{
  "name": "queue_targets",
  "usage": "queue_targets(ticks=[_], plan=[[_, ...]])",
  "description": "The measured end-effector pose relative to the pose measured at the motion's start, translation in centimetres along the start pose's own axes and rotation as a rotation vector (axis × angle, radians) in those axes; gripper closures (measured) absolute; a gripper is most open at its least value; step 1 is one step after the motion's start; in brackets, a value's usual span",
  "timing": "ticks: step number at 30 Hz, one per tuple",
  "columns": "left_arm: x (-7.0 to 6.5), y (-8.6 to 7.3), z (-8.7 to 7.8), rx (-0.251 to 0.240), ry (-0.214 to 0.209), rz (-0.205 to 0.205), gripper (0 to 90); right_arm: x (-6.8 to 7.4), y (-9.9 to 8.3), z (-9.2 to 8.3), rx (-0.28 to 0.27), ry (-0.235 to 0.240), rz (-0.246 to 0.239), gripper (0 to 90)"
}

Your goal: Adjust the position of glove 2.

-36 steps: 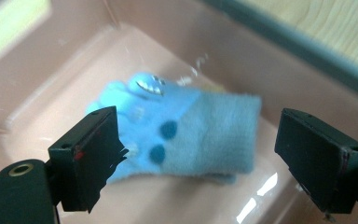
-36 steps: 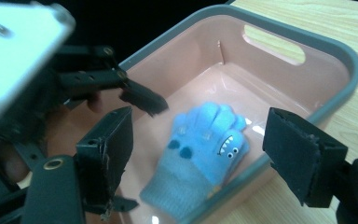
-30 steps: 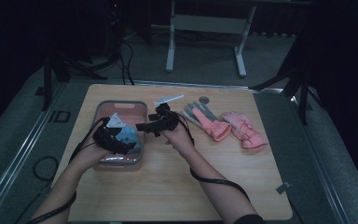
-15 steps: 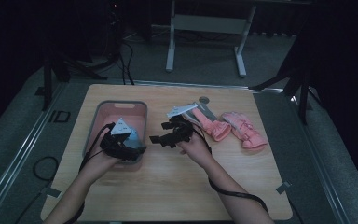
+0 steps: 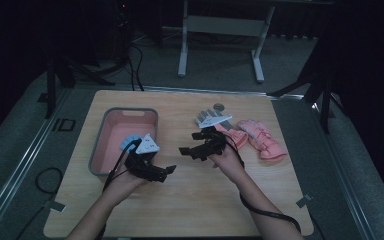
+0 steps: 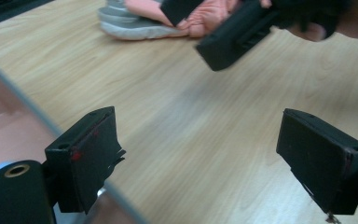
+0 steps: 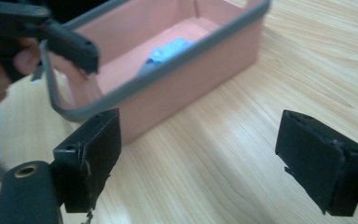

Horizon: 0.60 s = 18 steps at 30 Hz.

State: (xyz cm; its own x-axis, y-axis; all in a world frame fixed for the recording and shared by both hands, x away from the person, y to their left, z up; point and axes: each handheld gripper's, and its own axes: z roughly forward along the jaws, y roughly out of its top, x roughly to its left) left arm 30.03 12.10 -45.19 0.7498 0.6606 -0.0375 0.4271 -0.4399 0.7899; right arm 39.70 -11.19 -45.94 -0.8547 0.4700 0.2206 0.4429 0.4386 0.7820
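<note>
A pink bin with a grey rim point(image 5: 98, 150) stands at the table's left, and a light blue item point(image 5: 128, 142) lies inside it. A pair of pink gloves point(image 5: 260, 139) lies at the right. My left gripper point(image 5: 168, 171) hovers over bare wood just right of the bin's near corner, its jaws open and empty point(image 6: 209, 140). My right gripper point(image 5: 184, 150) hangs mid-table between the bin and the gloves, pointing towards the bin. Its jaws point(image 7: 214, 140) have just been opening, with nothing between them. The right gripper view shows the bin point(image 7: 191, 88) and the blue item point(image 7: 168, 49).
The wooden table point(image 5: 200, 200) has bare room along its near half. A small grey round thing point(image 5: 219, 106) lies behind the gloves. Beyond the far edge stand a metal frame point(image 5: 220, 25) and cables on the floor.
Both hands have drawn back towards the near edge and to the right. The left gripper has come off the bin, and the right gripper has moved away from it.
</note>
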Motion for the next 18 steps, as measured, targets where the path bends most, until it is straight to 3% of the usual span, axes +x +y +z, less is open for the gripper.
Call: queue_targets(ticks=[5, 9, 10, 13, 18], plan=[[-1.4, 0.1, 1.3, 0.014, -0.041, 0.023, 13.1, -0.6, -0.7, -1.0, 0.003, -0.017, -0.007, 14.3], [-1.8, 0.1, 1.7, 0.014, -0.057, 0.031, 13.1, -1.0, -1.1, -1.6, 0.012, -0.011, 0.013, 14.5], [-2.5, 0.0, 2.2, 0.011, -0.072, 0.048, 13.1, -1.3, -1.5, -2.1, 0.009, -0.015, 0.023, 14.0], [-3.2, -0.1, 2.8, 0.009, -0.085, 0.053, 13.1, -2.0, -2.1, -2.6, 0.001, -0.013, 0.05, 13.3], [-4.0, -0.5, 3.6, -0.002, -0.101, 0.054, 13.1, -2.4, -3.1, -3.3, -0.017, -0.029, 0.043, 11.2]])
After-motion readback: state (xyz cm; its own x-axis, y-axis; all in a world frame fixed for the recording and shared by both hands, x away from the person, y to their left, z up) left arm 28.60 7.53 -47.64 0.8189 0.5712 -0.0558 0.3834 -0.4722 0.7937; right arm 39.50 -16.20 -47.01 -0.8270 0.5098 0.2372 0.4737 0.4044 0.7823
